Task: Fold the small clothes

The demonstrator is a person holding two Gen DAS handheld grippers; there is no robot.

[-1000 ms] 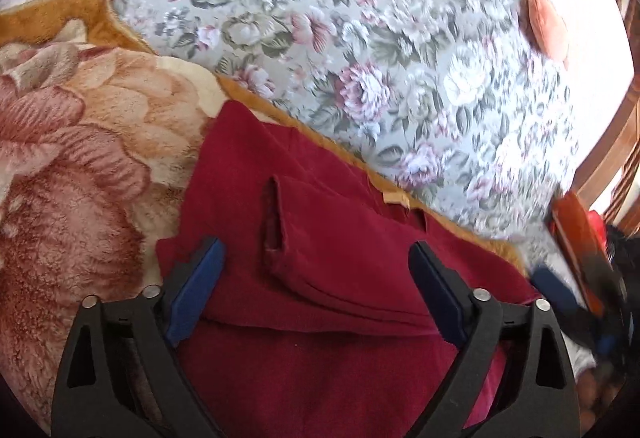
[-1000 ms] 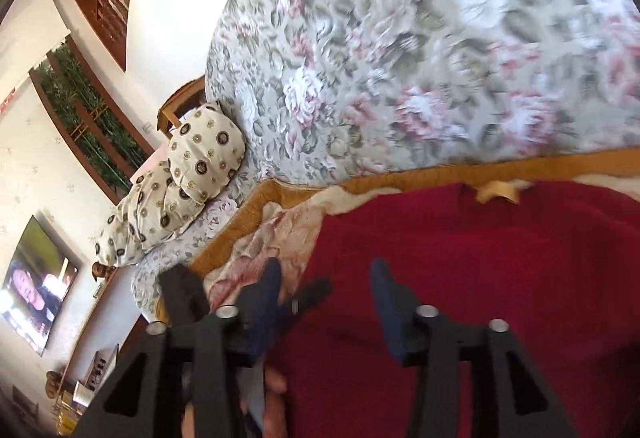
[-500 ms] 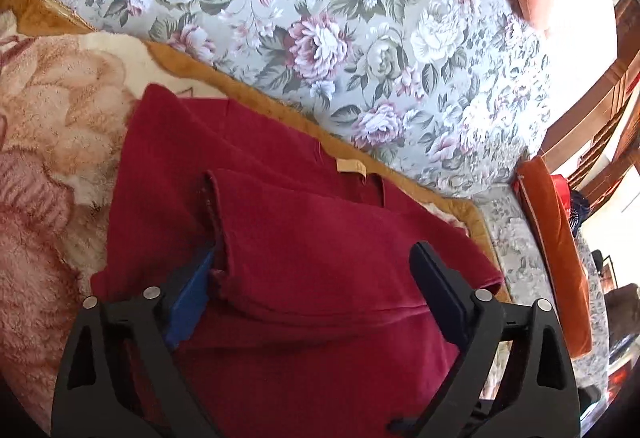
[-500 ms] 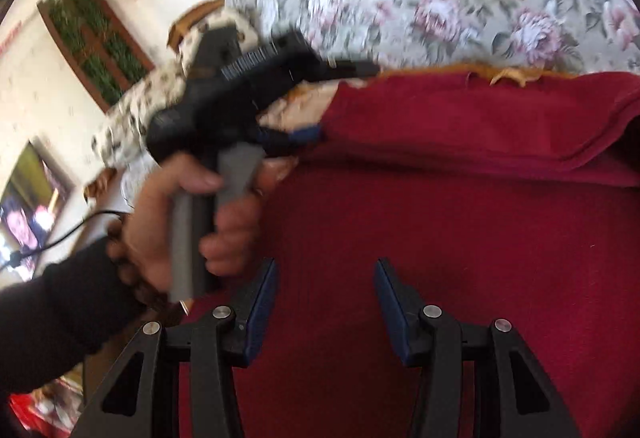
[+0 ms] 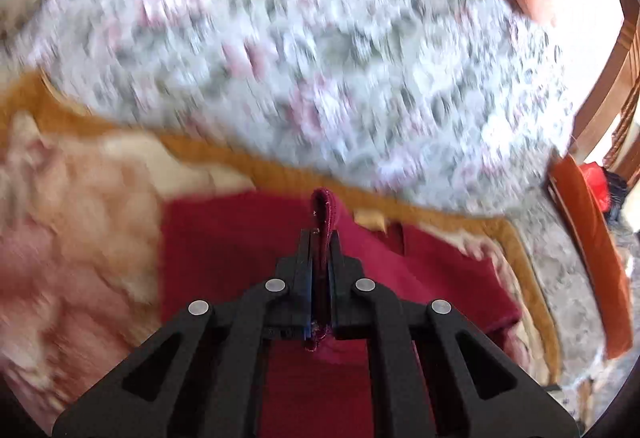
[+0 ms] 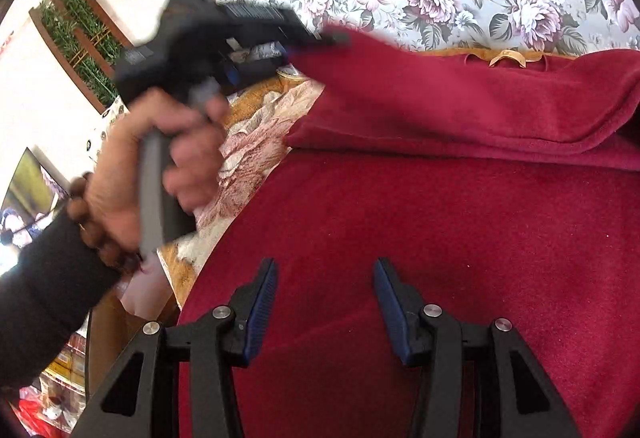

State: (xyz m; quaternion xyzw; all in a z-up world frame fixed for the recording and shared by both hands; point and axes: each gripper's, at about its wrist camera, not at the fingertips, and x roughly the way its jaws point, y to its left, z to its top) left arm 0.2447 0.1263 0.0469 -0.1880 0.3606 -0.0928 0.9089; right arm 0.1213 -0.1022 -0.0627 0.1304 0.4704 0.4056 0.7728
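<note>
Our left gripper (image 5: 320, 238) has just closed, pinching the red garment's (image 6: 440, 238) folded sleeve edge. Our right gripper (image 6: 324, 302) hangs spread above the cloth, gripping nothing. Next, we judge, comes carrying that edge across.

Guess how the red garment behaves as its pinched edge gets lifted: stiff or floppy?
Likely floppy: the red garment already lies in soft folds and bends over in the left gripper. Probably light, since one pinch raises an edge. Its fleecy nap should resist slipping.
</note>
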